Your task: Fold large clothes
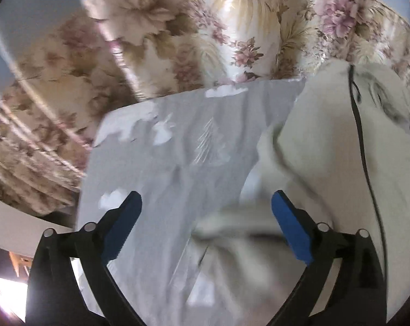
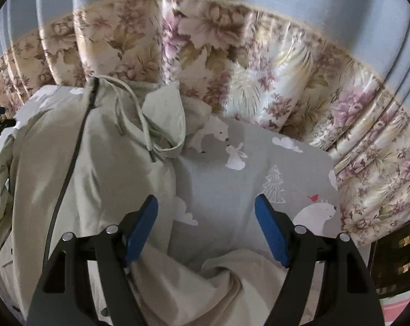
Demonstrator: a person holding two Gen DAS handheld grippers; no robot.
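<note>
floral curtain (image 2: 259, 81) behind grey sheet (image 2: 226, 190), beige jacket (image 2: 96, 163) spread, both grippers' fingers wide, empty

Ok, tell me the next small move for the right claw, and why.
Probably lower the right claw, which is open and holding nothing, and close on the jacket fold bunched just beneath it on the grey bedsheet, so the cloth can be pulled flat.

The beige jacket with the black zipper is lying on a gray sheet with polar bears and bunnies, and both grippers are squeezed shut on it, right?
Almost. The beige jacket with its black zipper does lie on the gray sheet with bears and bunnies, but the grippers are not squeezed shut. The right wrist view shows the right gripper wide open, and the left wrist view shows the left gripper open too, holding nothing.
</note>
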